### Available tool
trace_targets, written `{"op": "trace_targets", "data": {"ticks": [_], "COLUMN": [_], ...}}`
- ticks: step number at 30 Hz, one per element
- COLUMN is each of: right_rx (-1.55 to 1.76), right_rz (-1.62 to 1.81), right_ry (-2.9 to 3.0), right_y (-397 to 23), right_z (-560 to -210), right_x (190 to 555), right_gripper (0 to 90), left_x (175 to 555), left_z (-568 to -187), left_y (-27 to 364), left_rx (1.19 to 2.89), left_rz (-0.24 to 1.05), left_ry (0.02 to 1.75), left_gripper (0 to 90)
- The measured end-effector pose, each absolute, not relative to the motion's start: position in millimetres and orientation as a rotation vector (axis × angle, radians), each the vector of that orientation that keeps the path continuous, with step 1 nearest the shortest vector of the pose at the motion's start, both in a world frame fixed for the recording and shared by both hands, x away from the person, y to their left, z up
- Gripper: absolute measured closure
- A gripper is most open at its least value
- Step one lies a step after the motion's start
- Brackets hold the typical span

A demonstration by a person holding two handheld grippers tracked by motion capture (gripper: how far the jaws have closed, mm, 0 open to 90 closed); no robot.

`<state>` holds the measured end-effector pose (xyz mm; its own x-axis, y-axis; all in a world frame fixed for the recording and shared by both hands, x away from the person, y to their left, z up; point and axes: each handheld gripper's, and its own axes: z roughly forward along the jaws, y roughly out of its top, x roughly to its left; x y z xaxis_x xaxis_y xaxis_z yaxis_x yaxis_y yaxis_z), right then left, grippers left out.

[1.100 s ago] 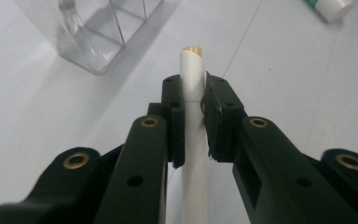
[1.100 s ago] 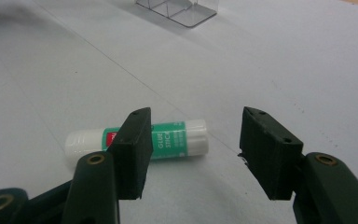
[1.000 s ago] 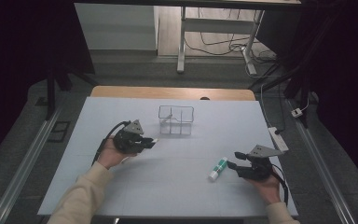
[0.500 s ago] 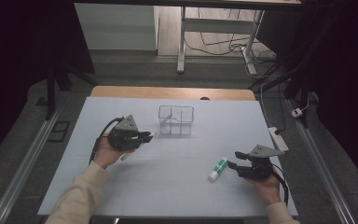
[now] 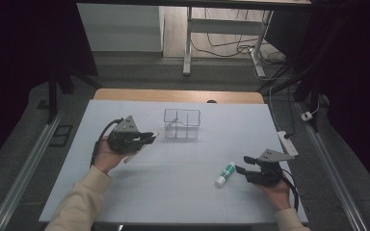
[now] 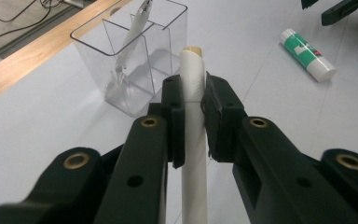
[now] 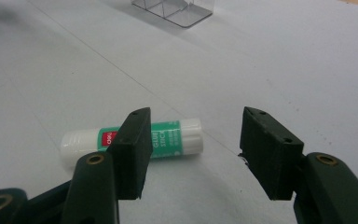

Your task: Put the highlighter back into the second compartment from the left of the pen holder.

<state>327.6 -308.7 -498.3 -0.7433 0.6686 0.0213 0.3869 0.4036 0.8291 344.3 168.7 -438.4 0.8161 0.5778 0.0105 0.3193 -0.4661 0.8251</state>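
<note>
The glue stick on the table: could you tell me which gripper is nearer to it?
Right. The right gripper sits open just beside the glue stick, jaws pointing at it. The left gripper is far across the table, holding a white pen near the clear organizer.

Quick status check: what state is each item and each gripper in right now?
White pen: clamped in the left gripper, off the table.
Left gripper: shut on the white pen.
Right gripper: open, nothing held.
Glue stick: lying on its side, capped, ungripped.
Clear organizer: upright, one pen leaning inside.
</note>
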Motion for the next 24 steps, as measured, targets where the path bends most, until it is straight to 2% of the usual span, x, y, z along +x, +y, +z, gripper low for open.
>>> {"op": "trace_targets", "data": {"ticks": [14,24], "right_rx": [0.922,0.927], "right_rz": [1.268,1.283], "right_ry": [2.344,2.330], "right_y": [-309.5,-313.2], "right_z": [-497.9,-496.4], "right_x": [328.0,328.2], "right_gripper": [42.7,42.7], "left_x": [347.7,364.1], "left_z": [-435.1,-421.9], "left_y": [169.0,151.2], "left_rx": [2.051,2.022], "left_rz": [0.370,0.367], "left_ry": [0.670,0.659], "left_gripper": [78.5,78.5]}}
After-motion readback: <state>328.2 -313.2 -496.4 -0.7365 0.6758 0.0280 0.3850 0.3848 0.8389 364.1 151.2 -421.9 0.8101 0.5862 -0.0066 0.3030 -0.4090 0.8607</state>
